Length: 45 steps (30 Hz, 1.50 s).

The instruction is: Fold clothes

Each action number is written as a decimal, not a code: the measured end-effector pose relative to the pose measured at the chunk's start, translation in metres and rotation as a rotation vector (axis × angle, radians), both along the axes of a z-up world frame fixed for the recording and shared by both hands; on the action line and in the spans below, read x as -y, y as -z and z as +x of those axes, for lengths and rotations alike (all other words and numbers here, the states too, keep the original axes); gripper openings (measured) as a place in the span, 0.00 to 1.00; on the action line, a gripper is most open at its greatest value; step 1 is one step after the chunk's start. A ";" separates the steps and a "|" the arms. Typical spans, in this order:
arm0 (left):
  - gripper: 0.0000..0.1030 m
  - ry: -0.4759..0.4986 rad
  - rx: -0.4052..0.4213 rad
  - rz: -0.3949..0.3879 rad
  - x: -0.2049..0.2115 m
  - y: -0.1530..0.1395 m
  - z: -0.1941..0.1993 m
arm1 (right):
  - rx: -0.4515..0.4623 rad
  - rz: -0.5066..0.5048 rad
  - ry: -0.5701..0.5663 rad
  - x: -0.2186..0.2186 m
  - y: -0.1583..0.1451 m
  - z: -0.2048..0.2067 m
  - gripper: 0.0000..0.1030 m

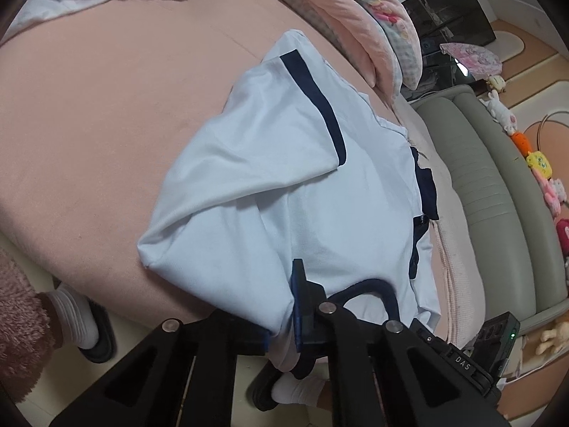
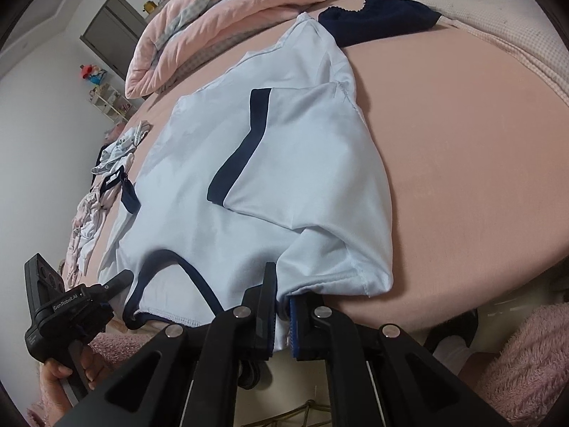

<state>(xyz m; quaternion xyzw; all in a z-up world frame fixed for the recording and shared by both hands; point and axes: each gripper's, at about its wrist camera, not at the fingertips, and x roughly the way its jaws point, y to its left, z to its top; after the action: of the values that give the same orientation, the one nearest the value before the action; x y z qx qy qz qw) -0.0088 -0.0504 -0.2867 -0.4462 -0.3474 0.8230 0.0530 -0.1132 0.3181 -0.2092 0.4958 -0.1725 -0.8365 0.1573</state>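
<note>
Pinching the shirt [image 1: 270, 192] at its near collar edge on the bed [image 1: 89, 124], left gripper [image 1: 284, 323] and right gripper [image 2: 282, 315] both clamp cloth; lifting evenly and carrying both shoulders forward together should keep the fold square

My left gripper [image 1: 297, 306] is clamped tight on the near hem of the shirt [image 1: 270, 185], pointing steeply down. My right gripper [image 2: 282, 315] pinches the same edge further along, jaws closed on the cloth, tilted down likewise. My left hand [image 2: 71, 370] grips its handle low beside me.
</note>
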 end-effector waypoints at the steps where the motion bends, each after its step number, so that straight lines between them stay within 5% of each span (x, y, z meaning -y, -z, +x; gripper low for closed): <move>1: 0.04 -0.001 -0.002 -0.023 -0.001 -0.003 0.002 | -0.006 0.005 -0.002 0.000 -0.002 0.001 0.02; 7: 0.03 -0.005 -0.022 -0.091 -0.002 -0.020 0.014 | -0.042 -0.012 -0.001 -0.010 -0.015 0.011 0.01; 14: 0.02 -0.008 -0.036 -0.093 -0.001 -0.028 0.021 | -0.095 -0.050 -0.001 -0.022 -0.031 0.020 0.01; 30: 0.02 0.008 0.021 -0.060 0.006 -0.027 0.036 | -0.062 -0.031 -0.036 -0.034 -0.031 0.045 0.01; 45: 0.02 0.155 -0.055 -0.129 -0.004 -0.090 -0.024 | -0.132 -0.086 -0.033 -0.026 -0.083 -0.019 0.01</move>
<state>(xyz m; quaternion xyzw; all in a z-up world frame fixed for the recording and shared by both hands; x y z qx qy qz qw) -0.0329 -0.0463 -0.1970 -0.4517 -0.2567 0.8489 0.0973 -0.1325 0.3444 -0.1267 0.4352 -0.1893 -0.8564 0.2033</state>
